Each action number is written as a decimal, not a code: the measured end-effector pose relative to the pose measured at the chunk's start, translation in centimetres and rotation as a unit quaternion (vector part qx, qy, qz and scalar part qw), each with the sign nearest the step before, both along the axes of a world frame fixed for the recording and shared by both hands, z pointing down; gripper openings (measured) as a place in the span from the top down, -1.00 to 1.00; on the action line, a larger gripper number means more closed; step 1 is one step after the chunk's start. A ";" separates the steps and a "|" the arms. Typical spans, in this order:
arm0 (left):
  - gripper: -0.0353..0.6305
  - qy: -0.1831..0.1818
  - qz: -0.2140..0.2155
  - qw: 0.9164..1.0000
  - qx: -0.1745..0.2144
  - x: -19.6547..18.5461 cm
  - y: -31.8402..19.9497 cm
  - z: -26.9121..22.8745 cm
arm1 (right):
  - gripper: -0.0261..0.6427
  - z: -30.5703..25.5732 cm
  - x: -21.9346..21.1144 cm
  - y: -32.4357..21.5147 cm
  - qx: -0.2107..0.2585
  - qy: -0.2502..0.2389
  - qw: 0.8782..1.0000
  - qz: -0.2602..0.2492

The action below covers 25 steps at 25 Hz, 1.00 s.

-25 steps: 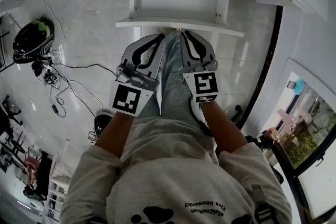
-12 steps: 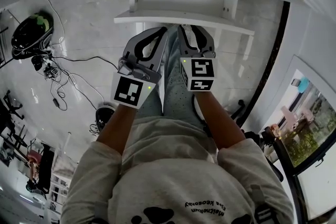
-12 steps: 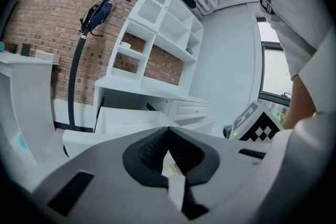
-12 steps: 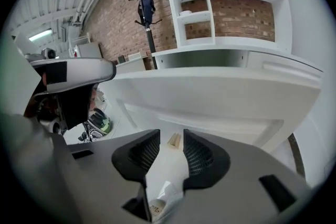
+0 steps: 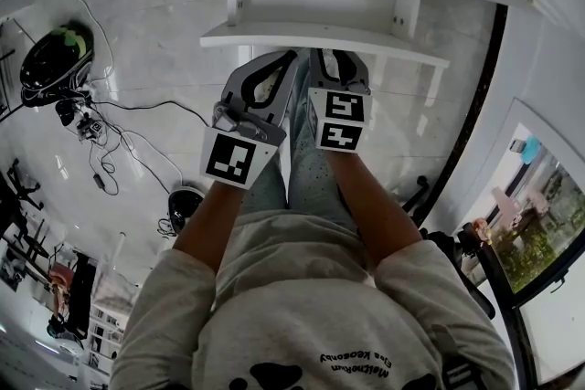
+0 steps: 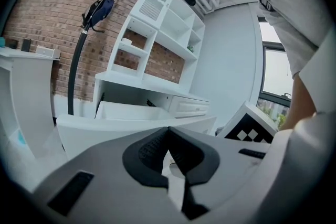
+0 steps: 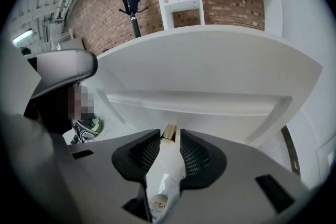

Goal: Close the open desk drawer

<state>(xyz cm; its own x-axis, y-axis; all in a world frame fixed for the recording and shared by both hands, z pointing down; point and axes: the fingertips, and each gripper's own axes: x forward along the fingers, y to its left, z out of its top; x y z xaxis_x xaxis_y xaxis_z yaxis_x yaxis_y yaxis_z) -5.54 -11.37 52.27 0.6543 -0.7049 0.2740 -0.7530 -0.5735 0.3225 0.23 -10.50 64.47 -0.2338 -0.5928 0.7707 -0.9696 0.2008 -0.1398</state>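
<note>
Head view: I see the pulled-out white desk drawer [image 5: 320, 36] just above my left gripper [image 5: 274, 64] and right gripper [image 5: 340, 61]; left gripper view: jaws closed, empty; right gripper view: jaws opening, the small brass drawer knob [image 7: 168, 132] between their tips, ungripped.

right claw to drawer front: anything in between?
Only the gold knob, between the tips of the right claw, whose jaws are opening, clear of it. Beyond it, the white drawer front. Seen in the right gripper view.
</note>
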 end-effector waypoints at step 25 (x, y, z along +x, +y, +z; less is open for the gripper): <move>0.84 -0.006 -0.022 0.999 -0.026 0.0 -4.0 1.5 | 0.61 0.3 0.2 -4.0 -0.029 -0.020 0.999 -0.013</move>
